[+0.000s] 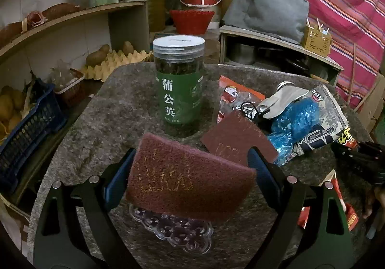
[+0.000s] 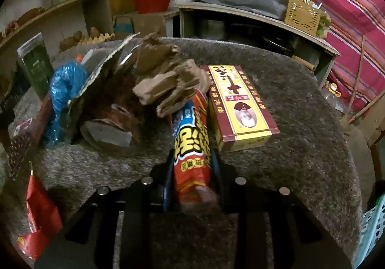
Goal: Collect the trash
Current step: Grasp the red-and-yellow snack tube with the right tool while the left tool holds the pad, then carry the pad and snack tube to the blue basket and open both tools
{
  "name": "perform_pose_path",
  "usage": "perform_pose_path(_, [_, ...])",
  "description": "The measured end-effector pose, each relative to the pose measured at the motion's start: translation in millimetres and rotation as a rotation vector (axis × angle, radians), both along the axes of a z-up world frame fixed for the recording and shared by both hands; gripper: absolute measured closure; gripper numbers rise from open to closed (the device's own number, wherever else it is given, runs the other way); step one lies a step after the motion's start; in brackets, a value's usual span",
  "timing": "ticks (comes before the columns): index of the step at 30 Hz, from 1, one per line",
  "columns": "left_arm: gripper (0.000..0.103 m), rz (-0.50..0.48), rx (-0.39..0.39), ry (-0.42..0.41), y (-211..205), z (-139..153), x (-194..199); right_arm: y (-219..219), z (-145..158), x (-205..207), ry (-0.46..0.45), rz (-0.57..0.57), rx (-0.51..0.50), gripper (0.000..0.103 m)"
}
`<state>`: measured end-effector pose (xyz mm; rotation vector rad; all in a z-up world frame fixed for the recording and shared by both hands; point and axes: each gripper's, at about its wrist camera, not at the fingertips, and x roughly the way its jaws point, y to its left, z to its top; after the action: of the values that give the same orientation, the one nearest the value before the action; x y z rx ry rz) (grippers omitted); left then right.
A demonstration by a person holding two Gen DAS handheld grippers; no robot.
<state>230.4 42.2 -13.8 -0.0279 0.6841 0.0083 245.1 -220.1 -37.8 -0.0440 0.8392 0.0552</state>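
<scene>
My left gripper (image 1: 191, 156) is shut on a maroon scouring pad (image 1: 190, 180), held across its width above a clear plastic blister tray (image 1: 173, 228). A second maroon pad (image 1: 238, 141), a blue plastic bag (image 1: 293, 122) and printed snack wrappers (image 1: 322, 124) lie to the right on the grey felt table (image 1: 96, 124). My right gripper (image 2: 192, 160) is shut on a red and yellow snack wrapper (image 2: 190, 146). Crumpled brown paper (image 2: 168, 81) rests against the wrapper's far end. Left of it are the blue bag (image 2: 65, 95) and torn packaging (image 2: 108, 129).
A green-labelled jar (image 1: 179, 86) stands upright mid-table. A red and yellow box (image 2: 238, 107) lies right of the held wrapper. A red wrapper (image 2: 41, 216) hangs at the table's near left edge. A blue crate (image 1: 28, 129), egg tray (image 1: 115, 62) and shelves crowd the left; a teal basket (image 2: 373, 233) sits lower right.
</scene>
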Motion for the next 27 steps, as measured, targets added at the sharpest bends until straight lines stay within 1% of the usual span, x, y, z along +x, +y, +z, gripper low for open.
perform_pose_path(4, [0.014,-0.002,-0.019,-0.003,-0.6,2.8,-0.1,-4.4,2.3,-5.6,-0.008,-0.001,0.015,0.074])
perform_pose_path(16, [0.014,-0.019,-0.023,-0.017,-9.9,7.2,-6.5,-14.7,6.1,-28.9,-0.018,0.026,-0.004,0.074])
perform_pose_path(24, [0.014,-0.03,-0.005,-0.013,-20.7,5.9,-10.6,-33.5,12.0,-48.4,-0.035,0.019,0.001,0.074])
perform_pose_path(27, [0.014,-0.042,0.008,-0.011,-29.1,5.4,-13.0,-44.3,15.7,-56.4,-0.043,0.012,0.021,0.074])
